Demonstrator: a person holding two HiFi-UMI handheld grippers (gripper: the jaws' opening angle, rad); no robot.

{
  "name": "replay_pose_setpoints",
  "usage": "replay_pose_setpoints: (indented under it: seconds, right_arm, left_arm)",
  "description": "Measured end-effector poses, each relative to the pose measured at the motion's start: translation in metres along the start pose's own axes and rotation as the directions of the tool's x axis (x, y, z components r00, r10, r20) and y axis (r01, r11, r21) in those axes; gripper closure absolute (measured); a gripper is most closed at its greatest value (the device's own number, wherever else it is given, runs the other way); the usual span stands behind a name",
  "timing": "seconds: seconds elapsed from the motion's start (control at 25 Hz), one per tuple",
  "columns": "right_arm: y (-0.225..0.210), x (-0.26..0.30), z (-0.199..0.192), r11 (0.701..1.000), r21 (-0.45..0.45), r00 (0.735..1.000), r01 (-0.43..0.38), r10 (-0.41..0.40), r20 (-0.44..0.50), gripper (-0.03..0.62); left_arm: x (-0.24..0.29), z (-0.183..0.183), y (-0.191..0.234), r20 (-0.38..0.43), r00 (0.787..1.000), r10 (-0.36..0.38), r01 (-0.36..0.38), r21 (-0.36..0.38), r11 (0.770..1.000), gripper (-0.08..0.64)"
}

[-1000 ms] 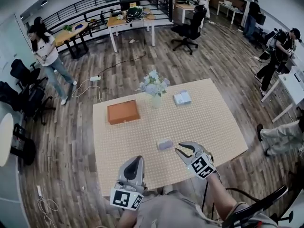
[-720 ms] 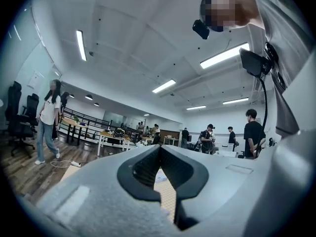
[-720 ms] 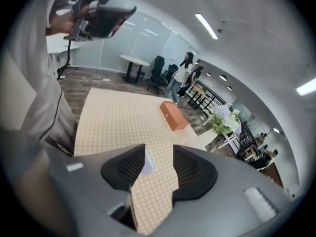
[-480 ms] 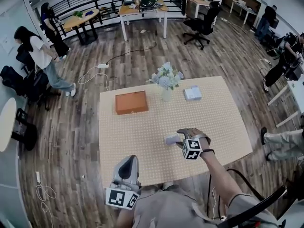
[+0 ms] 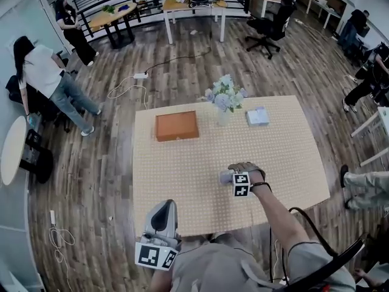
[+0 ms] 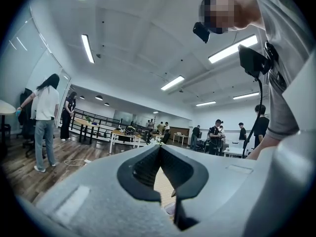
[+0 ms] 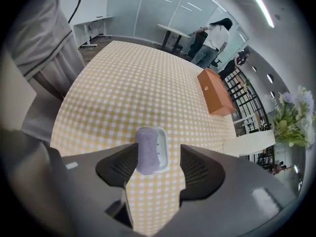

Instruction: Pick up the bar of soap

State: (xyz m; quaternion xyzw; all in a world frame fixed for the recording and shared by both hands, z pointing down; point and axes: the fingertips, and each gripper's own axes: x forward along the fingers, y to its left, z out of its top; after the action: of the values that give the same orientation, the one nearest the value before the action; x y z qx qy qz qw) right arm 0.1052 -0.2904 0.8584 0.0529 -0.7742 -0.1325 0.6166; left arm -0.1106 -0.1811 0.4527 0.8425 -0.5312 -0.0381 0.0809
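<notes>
Our left gripper (image 5: pixel 163 208), jaws together, hovers at the table's (image 5: pixel 182 175) near edge. Beyond sit a closed orange box (image 5: pixel 177 126) and a vase (image 5: pixel 223 115) holding flowers (image 5: pixel 225 96). The bar of soap (image 7: pixel 147 149) lies in its white dish (image 7: pixel 164 149) on the table, between our right gripper's (image 7: pixel 158 153) wide, opening jaws.

Pretty busy office. The checked table (image 5: pixel 182 193) has an orange box (image 5: pixel 177 126) near its far left, a vase of flowers (image 5: pixel 223 97) at the far edge just right of it, and a pale packet (image 5: pixel 258 116) right of the vase. Wood floor (image 5: pixel 103 163) all round, with a power strip (image 5: pixel 140 76) and cable. 1 person in a white top (image 5: pixel 42 72) stands far left, and there's an office chair (image 5: pixel 270 26) behind.
</notes>
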Motion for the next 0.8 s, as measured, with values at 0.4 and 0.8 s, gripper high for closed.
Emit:
replay_pose_setpoints:
  seconds: [0.4,0.8]
  right_arm:
    - [0.014,0.042,-0.007,0.994,0.013,0.994,-0.110,0.110,-0.017,0.325]
    - [0.017,0.056,-0.005,0.977,-0.014,0.975,-0.213,0.211,-0.062,0.416]
  left_arm:
    - [-0.002,0.001,0.012,-0.008,0.999,0.040,-0.040,0.001,0.999,0.569]
    - [-0.001,-0.002,0.019,-0.018,0.999,0.045,-0.046,-0.008,0.999,0.569]
